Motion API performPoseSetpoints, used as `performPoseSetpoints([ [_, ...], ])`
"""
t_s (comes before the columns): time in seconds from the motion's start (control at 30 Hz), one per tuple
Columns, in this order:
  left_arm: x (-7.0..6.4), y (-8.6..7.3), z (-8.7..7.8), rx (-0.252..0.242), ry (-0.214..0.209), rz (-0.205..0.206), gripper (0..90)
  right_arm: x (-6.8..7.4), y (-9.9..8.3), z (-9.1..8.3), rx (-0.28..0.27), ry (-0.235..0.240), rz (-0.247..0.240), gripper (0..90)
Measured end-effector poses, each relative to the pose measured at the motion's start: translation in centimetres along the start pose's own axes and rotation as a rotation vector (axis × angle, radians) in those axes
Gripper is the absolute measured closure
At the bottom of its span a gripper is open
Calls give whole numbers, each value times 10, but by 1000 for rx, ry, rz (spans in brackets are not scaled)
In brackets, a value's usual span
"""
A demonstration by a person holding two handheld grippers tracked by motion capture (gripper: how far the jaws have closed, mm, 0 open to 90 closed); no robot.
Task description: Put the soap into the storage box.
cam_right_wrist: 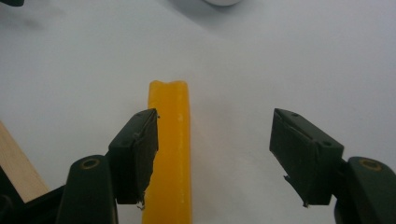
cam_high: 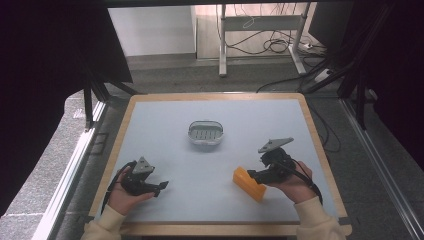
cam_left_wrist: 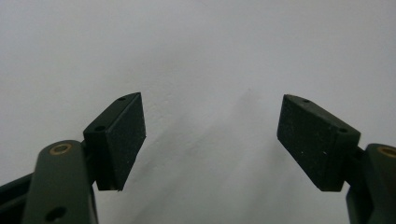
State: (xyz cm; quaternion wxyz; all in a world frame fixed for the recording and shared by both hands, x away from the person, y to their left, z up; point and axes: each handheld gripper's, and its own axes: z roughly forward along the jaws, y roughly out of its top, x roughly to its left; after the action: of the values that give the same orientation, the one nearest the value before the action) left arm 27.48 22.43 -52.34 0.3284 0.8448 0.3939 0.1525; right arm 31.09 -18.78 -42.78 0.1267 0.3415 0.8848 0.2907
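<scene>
Pale grey-blue covers the top of a wood-edged table [cam_high: 165,107] in the high view, with dark floor, a desk frame and loose cables behind it at the top of the frame. Near the middle of the table sits a small white oval dish [cam_high: 205,133] with a slotted grey insert. At lower left, a hand [cam_high: 125,192] in a cream sleeve holds the left gripper [cam_high: 161,186], its tips pointing toward the right of the frame, low over bare surface. At lower right, the other hand [cam_high: 295,186] holds the right gripper [cam_high: 251,174], pointing toward the left of the frame, with a yellow-orange block [cam_high: 249,183] lying at its tips, well apart from the dish. From the left gripper view, the left gripper [cam_left_wrist: 211,140] has its two black jaws spread wide, with bare pale table between them. From the right gripper view, the right gripper [cam_right_wrist: 215,156] also has its jaws spread wide; the yellow-orange block [cam_right_wrist: 169,154] runs lengthwise up the frame just beside the inner face of the jaw on the left of the frame, whether touching I cannot tell, while a clear gap separates it from the other jaw. The white rim of the dish [cam_right_wrist: 223,2] peeks in at the top edge, and the table's wood edge [cam_right_wrist: 16,163] shows at lower left.
</scene>
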Motion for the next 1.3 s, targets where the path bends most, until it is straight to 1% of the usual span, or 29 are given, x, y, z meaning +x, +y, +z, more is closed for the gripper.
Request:
performPoseSetpoints([
  [0.13,0,0,0,1,-1,2,235,3,1,3,14,5,-9,340],
  [0.2,0,0,0,1,0,1,235,5,2,6,37,8,-10,353],
  [0.37,0,0,0,-1,0,0,235,9,3,11,71,18,-16,366],
  [0.47,0,0,0,-1,0,0,235,10,3,14,81,20,-19,366],
  [0.53,0,0,0,0,0,0,235,12,3,17,98,24,-22,368],
  [0.57,0,0,0,-1,0,0,235,13,3,18,103,27,-30,368],
  [0.83,0,0,0,-3,0,-2,235,17,4,23,130,34,-34,374],
  [0.97,1,0,0,-4,2,-1,235,19,4,27,158,36,-39,381],
  [1.0,1,0,-1,-3,1,0,235,21,4,30,179,35,-45,394],
  [1.03,1,0,0,-3,1,0,235,21,4,30,179,35,-45,394],
  [1.07,1,0,0,-2,1,1,235,22,4,33,196,38,-44,408],
  [1.1,1,0,-1,-1,1,2,235,22,4,33,196,38,-44,408],
  [1.3,1,0,0,-1,0,2,235,21,3,39,235,40,-32,459],
])
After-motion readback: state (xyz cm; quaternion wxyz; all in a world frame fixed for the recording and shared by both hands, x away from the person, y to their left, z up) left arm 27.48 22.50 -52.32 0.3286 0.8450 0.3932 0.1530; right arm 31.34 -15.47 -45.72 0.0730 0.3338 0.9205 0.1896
